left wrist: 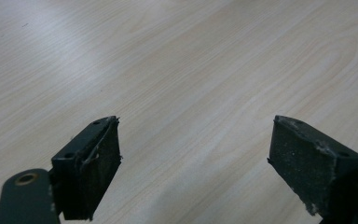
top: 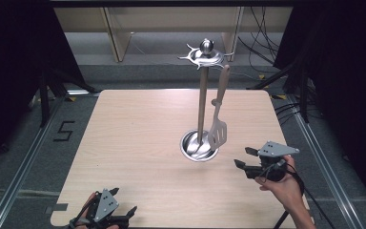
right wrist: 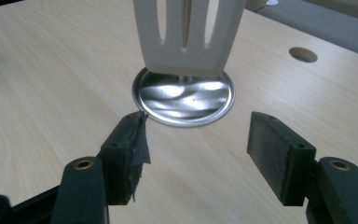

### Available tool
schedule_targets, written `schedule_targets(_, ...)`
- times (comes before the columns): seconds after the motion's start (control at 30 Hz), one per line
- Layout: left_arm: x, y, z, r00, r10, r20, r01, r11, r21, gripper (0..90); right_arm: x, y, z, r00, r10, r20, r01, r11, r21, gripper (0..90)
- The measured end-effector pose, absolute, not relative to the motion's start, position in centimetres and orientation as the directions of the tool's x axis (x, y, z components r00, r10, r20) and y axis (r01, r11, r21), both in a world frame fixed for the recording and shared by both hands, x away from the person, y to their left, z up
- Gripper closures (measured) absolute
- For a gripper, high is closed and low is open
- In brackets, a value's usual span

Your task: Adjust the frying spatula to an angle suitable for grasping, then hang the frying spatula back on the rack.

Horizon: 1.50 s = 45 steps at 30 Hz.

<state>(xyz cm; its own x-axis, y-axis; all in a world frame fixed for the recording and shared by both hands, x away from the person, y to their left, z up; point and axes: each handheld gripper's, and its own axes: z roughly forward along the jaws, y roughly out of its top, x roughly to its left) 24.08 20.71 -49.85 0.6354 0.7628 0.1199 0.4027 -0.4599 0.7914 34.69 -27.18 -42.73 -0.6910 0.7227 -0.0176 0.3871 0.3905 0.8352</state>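
A pale wooden desk stood under a fixed overhead camera, with dark floor and cables around it. Right of the desk's middle stood a metal rack: a round shiny base, a thin upright pole, and a ring of hooks at the top under a ball knob. From one hook on its right side hung a pale slotted spatula, handle up, its blade low and just above the base's right edge. The right tongs were held in a hand near the desk's right edge, pointing left toward the base and lying just beside it, not touching it or the spatula. Their jaws stood apart and released, with nothing between them. In the right gripper view, the right tongs framed bare wood in front of the base, and the spatula's blade hung directly ahead over the dish (three long slots showed in it). The left tongs lay at the desk's near left edge, well apart from the rack, gripped by a hand partly cut off by the frame. In the left gripper view, the left tongs were spread wide over bare wood grain, released, and held nothing.
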Motion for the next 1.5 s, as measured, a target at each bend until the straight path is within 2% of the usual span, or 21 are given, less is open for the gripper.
schedule_targets(0.03,23.9,20.6,-50.0,0.627,0.773,0.093,0.404,-0.424,0.81,15.6,34.6,-27.2,-42.9,-0.693,0.72,-0.003,0.4,0.389,0.83,38.5)
schedule_targets(0.1,24.0,21.0,-49.8,0.642,0.756,0.127,0.407,-0.477,0.779,15.6,34.3,-27.5,-43.3,-0.687,0.726,-0.01,0.4,0.391,0.829,38.4)
schedule_targets(0.2,23.9,20.7,-49.8,0.627,0.773,0.097,0.405,-0.43,0.807,15.5,34.2,-27.8,-43.8,-0.69,0.724,-0.02,0.396,0.4,0.827,38.1)
schedule_targets(0.33,24.0,20.9,-49.9,0.634,0.762,0.136,0.401,-0.474,0.784,15.6,33.8,-27.7,-44.4,-0.691,0.723,0.006,0.423,0.398,0.814,38.0)
schedule_targets(0.4,24.0,20.9,-49.9,0.631,0.765,0.126,0.403,-0.462,0.79,15.6,33.7,-27.8,-44.5,-0.693,0.721,0.013,0.433,0.402,0.807,38.0)
schedule_targets(0.6,24.1,20.8,-49.9,0.628,0.772,0.1,0.414,-0.439,0.797,15.6,33.6,-28.0,-44.6,-0.694,0.72,0.012,0.428,0.398,0.812,37.9)
schedule_targets(0.63,24.0,20.9,-49.8,0.636,0.762,0.126,0.403,-0.467,0.787,15.6,33.6,-28.1,-44.7,-0.696,0.717,-0.011,0.408,0.409,0.816,37.8)
schedule_targets(0.73,24.0,20.9,-49.8,0.628,0.767,0.132,0.397,-0.462,0.793,15.6,33.4,-28.0,-44.9,-0.697,0.717,0.012,0.428,0.402,0.809,37.7)
schedule_targets(0.8,23.8,20.9,-49.9,0.626,0.772,0.109,0.402,-0.44,0.803,15.6,33.1,-27.9,-45.2,-0.699,0.715,0.011,0.431,0.409,0.804,37.7)
schedule_targets(0.9,23.9,21.0,-49.7,0.635,0.761,0.132,0.384,-0.46,0.801,15.5,33.2,-28.0,-45.3,-0.717,0.697,0.002,0.419,0.428,0.801,37.6)
schedule_targets(0.93,23.7,20.9,-49.8,0.626,0.773,0.107,0.397,-0.434,0.809,15.6,33.1,-28.0,-45.5,-0.704,0.71,-0.005,0.419,0.422,0.804,37.6)
schedule_targets(1.17,23.7,21.0,-49.9,0.628,0.766,0.138,0.391,-0.463,0.795,15.5,32.8,-28.0,-45.8,-0.706,0.708,0.004,0.431,0.424,0.797,36.5)
schedule_targets(1.33,23.5,20.8,-49.9,0.63,0.77,0.106,0.397,-0.436,0.807,15.6,32.5,-28.0,-46.0,-0.712,0.702,-0.007,0.419,0.433,0.798,35.9)
schedule_targets(1.43,23.6,20.9,-49.8,0.644,0.753,0.135,0.385,-0.472,0.793,15.5,32.0,-27.8,-46.1,-0.695,0.718,0.026,0.453,0.41,0.792,35.7)
schedule_targets(1.5,23.6,20.9,-49.8,0.643,0.754,0.133,0.387,-0.47,0.793,15.5,31.9,-27.9,-46.2,-0.707,0.707,0.012,0.435,0.421,0.796,35.6)
